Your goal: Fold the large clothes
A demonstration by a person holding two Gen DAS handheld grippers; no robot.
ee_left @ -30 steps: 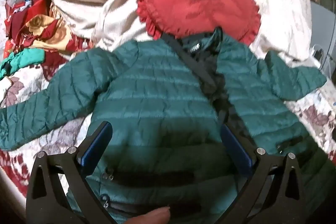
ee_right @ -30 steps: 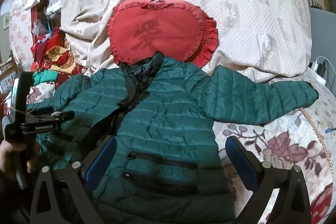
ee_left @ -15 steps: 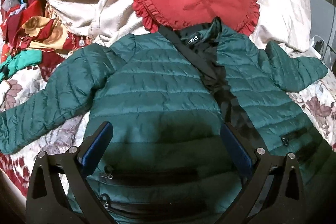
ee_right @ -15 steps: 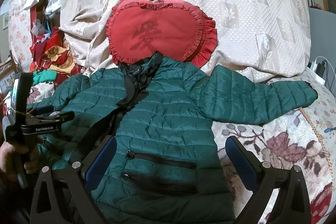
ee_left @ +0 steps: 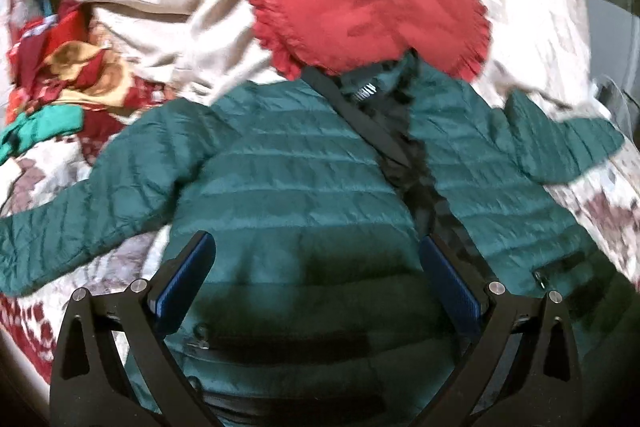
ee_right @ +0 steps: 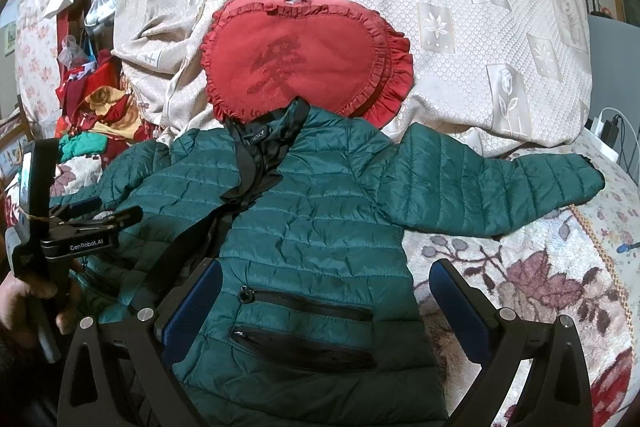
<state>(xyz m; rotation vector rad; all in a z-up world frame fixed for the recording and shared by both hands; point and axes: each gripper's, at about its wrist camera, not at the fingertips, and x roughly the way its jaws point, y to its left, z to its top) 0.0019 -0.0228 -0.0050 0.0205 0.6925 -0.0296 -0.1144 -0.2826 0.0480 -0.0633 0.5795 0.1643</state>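
A dark green quilted puffer jacket [ee_right: 312,211] lies face up on a flower-patterned bed cover, front open along a black lining, both sleeves spread out. It also shows in the left wrist view [ee_left: 296,187]. My left gripper [ee_left: 316,267] is open and empty, hovering over the jacket's left front panel near the hem. From the right wrist view it [ee_right: 100,215] shows at the left, held by a hand. My right gripper [ee_right: 328,287] is open and empty above the right front panel with its two zip pockets [ee_right: 308,307].
A red heart-shaped frilled cushion [ee_right: 304,59] leans behind the collar against a cream patterned bedspread [ee_right: 480,7]. Red, yellow and green clothes [ee_right: 96,107] are heaped at the back left. A charger and cables [ee_right: 608,127] sit at the far right.
The left wrist view has shifted and blurred slightly, with the jacket sitting lower and further right in it. The right gripper and the jacket have stayed put.
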